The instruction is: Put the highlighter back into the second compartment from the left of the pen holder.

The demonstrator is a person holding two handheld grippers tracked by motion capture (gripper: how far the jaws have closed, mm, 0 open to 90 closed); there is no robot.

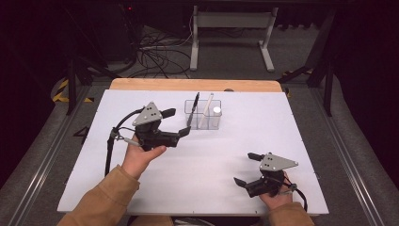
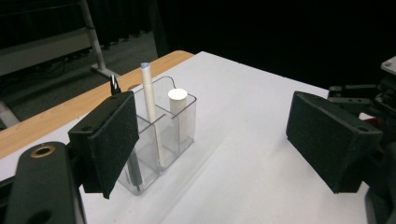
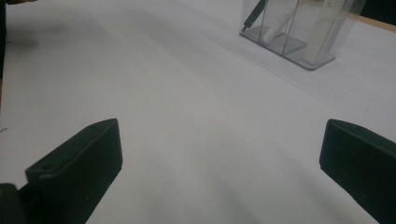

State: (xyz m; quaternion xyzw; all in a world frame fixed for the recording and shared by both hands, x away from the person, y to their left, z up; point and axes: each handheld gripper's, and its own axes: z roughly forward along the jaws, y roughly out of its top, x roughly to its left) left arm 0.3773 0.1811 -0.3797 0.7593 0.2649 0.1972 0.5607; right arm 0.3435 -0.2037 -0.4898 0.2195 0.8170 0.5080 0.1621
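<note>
A clear three-compartment holder (image 1: 203, 114) (image 2: 161, 135) (image 3: 299, 28) stands on the white table top, towards the far middle. Its left cell holds a black pen (image 1: 193, 109) (image 2: 113, 84), the middle cell a leaning white pen (image 1: 206, 110) (image 2: 149, 102), and the right cell a short white cylinder (image 1: 216, 113) (image 2: 178, 100). My left gripper (image 1: 177, 122) (image 2: 212, 144) hangs open just left of the holder, pointing at it with nothing between its pads. At the near right of the table my right gripper (image 1: 245, 168) (image 3: 219, 172) is open over bare table.
The white sheet (image 1: 211, 155) covers a wooden table whose bare far edge (image 1: 188, 84) shows behind the holder. On the floor beyond are a white frame stand (image 1: 230, 28) and a tangle of cables (image 1: 155, 56). Dark floor borders both table sides.
</note>
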